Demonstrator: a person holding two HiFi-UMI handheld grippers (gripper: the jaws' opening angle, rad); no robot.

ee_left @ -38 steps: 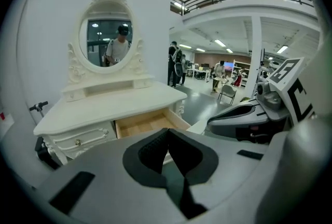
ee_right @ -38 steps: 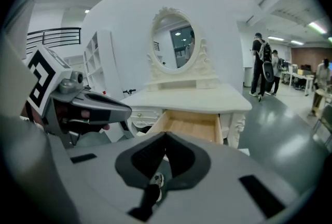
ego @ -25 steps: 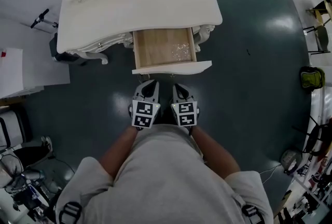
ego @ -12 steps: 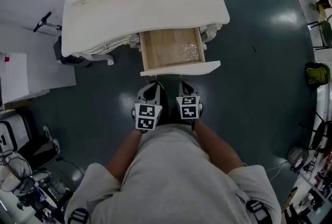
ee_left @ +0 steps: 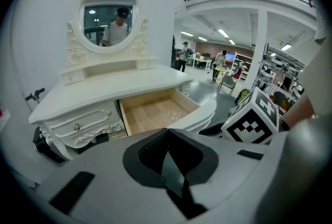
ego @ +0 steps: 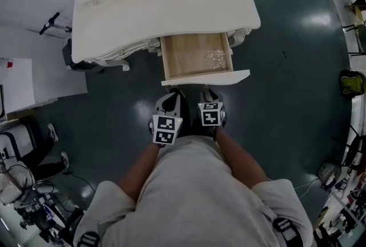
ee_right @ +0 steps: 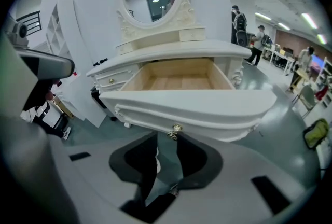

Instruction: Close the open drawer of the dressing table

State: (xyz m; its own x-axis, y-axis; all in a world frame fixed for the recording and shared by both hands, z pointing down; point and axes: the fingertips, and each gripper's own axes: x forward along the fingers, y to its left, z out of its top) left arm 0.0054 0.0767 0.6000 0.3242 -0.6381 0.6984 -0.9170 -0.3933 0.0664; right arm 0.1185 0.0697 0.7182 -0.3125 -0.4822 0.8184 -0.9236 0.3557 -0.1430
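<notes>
Before open drawer (ego: 197,58), right claw (ee_right: 166,140) just opening, empty

Drawer open on the white dressing table

The drawer (ego: 197,57) stands pulled well out from under the top of the cream, carved dressing table (ego: 166,6); its inside is pale wood; its curved white front (ego: 206,78) bears one small brass knob (ee_right: 177,128) at centre.

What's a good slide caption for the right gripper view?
Right hand-held gripper, jaws just opened with nothing between, facing the knob of the open drawer.
</notes>
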